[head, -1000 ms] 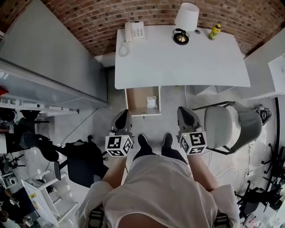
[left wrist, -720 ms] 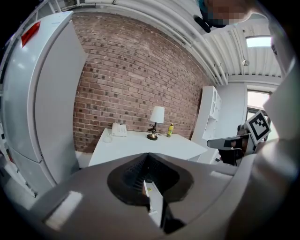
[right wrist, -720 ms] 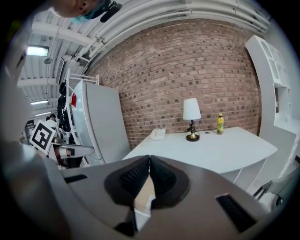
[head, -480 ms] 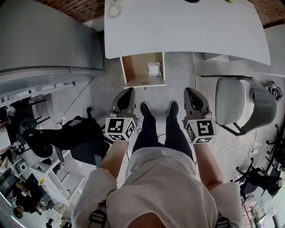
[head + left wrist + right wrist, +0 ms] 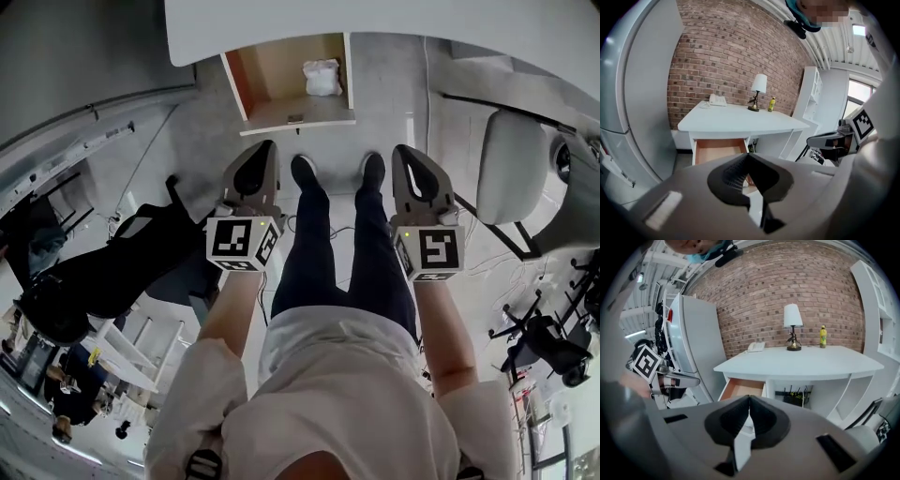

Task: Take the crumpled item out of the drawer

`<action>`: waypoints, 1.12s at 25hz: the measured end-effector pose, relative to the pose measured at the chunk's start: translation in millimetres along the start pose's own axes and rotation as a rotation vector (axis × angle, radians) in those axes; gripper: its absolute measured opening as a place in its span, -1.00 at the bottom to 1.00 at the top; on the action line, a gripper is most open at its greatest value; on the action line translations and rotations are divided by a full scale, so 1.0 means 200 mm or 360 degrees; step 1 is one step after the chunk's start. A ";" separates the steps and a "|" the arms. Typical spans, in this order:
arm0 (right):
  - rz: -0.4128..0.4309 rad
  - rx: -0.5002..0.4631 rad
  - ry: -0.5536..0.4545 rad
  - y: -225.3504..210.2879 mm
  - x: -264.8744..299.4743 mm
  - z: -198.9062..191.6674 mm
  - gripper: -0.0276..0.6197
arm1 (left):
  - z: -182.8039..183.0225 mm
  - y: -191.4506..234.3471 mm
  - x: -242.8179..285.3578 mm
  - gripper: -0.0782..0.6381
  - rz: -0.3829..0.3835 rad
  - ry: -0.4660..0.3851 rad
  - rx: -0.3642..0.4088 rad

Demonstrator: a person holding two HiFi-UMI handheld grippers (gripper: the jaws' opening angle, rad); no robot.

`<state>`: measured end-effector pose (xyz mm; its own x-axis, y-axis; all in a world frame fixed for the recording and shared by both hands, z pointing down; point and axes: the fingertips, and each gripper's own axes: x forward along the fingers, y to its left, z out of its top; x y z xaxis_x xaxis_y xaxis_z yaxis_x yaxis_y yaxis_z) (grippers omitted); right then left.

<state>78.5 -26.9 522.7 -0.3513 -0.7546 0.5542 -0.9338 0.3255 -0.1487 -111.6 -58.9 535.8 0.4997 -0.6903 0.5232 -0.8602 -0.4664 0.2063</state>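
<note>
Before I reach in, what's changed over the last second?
Both grippers sank together: left gripper and right gripper now flank the person's legs, short of the drawer. Nothing gripped or released. Both stay shut and empty; the crumpled item stays in the open drawer.

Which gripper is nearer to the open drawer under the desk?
Left. The left gripper hangs just in front of the front panel of the drawer, not touching it. The right gripper is farther away, out past the drawer's right side, over the floor.

White crumpled item (image 5: 322, 77) lies at the right inside the open drawer (image 5: 272, 86).
</note>
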 end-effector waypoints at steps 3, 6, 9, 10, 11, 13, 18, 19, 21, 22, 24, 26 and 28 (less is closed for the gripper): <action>0.0000 0.0016 0.0022 -0.01 0.07 -0.11 -0.88 | -0.12 0.02 0.07 -0.76 0.0020 0.0037 -0.0028; -0.0001 0.0038 0.0022 -0.02 0.12 -0.21 -0.88 | -0.23 0.02 0.12 -0.76 0.0034 0.0059 -0.0062; -0.0006 0.0077 0.0040 -0.02 0.18 -0.30 -0.88 | -0.32 0.02 0.17 -0.76 0.0040 0.0058 -0.0050; -0.0007 0.0093 0.0043 -0.03 0.20 -0.33 -0.88 | -0.34 0.02 0.19 -0.76 0.0045 0.0064 -0.0037; -0.0007 0.0108 0.0047 -0.03 0.21 -0.35 -0.88 | -0.37 0.02 0.21 -0.76 0.0047 0.0077 -0.0029; -0.0004 0.0129 0.0062 -0.04 0.24 -0.39 -0.88 | -0.42 0.02 0.26 -0.76 0.0033 0.0116 -0.0030; 0.0005 0.0147 0.0074 -0.05 0.28 -0.45 -0.89 | -0.46 0.02 0.38 -0.65 -0.0002 0.0180 -0.0026; 0.0012 0.0152 0.0075 -0.04 0.28 -0.46 -0.88 | -0.47 0.02 0.40 -0.47 -0.0010 0.0203 -0.0032; 0.0017 0.0160 0.0075 -0.05 0.29 -0.47 -0.88 | -0.48 0.01 0.45 -0.18 -0.0045 0.0267 -0.0056; 0.0015 0.0165 0.0075 -0.05 0.30 -0.47 -0.88 | -0.48 0.01 0.49 -0.15 -0.0068 0.0297 -0.0078; 0.0006 0.0182 0.0071 -0.07 0.30 -0.47 -0.88 | -0.46 0.01 0.55 -0.14 -0.0104 0.0347 -0.0124; -0.0002 0.0198 0.0064 -0.08 0.30 -0.47 -0.88 | -0.43 0.04 0.62 -0.14 -0.0126 0.0408 -0.0146; -0.0004 0.0209 0.0056 -0.09 0.31 -0.47 -0.88 | -0.42 0.05 0.70 -0.14 -0.0169 0.0506 -0.0184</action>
<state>79.5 -24.9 636.3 -0.3483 -0.7341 0.5829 -0.9364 0.2442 -0.2520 -59.5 -113.9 679.5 0.5461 -0.4263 0.7212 -0.8200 -0.4480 0.3561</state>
